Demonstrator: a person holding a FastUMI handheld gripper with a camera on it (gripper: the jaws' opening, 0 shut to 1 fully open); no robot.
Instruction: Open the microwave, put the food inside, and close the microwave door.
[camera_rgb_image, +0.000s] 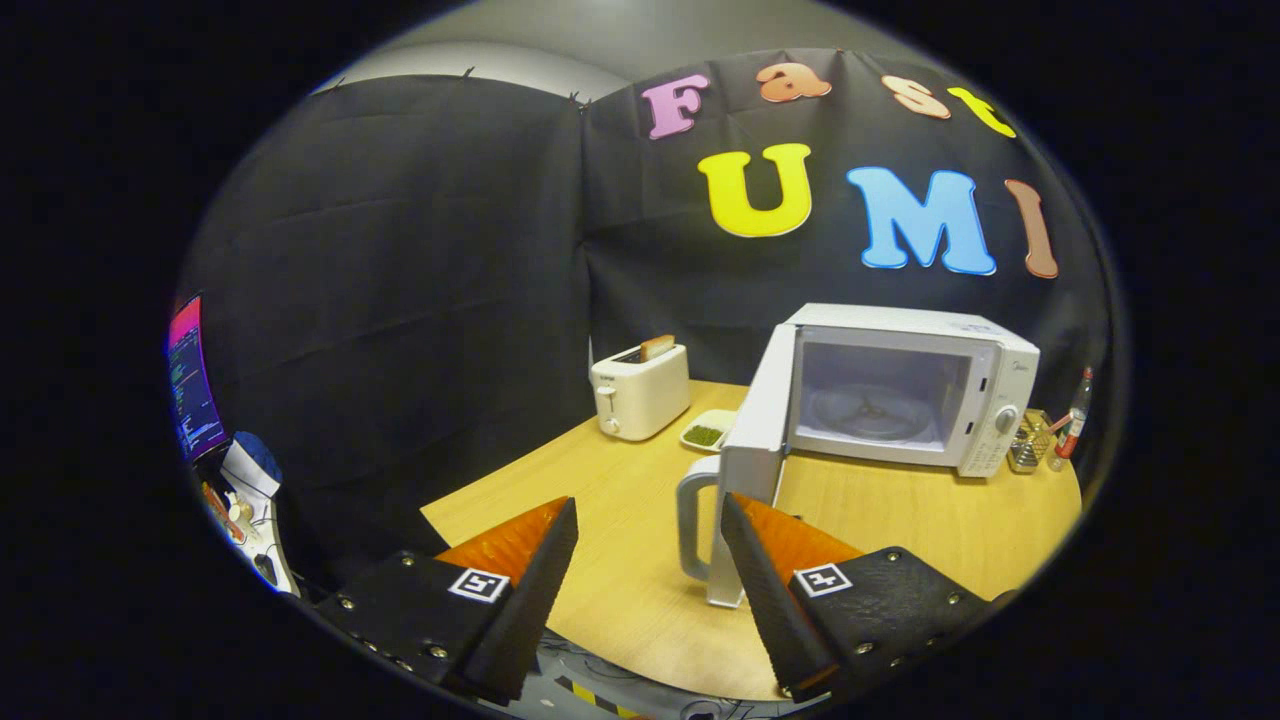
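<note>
We hold the gripper (648, 560) with its jaws spread wide and nothing between them, above the near edge of the table (620, 500). The microwave (900, 400) stands ahead with its door (752, 430) swung open, the handle (692, 520) just ahead of the right finger. The food (704, 434), in a small dish, lies between the door and the toaster (640, 392).

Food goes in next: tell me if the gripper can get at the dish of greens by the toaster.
Probably yes. The gripper is open, holding nothing, and bare table leads to the dish of greens between toaster and the open microwave door, whose handle crowds the path.
</note>
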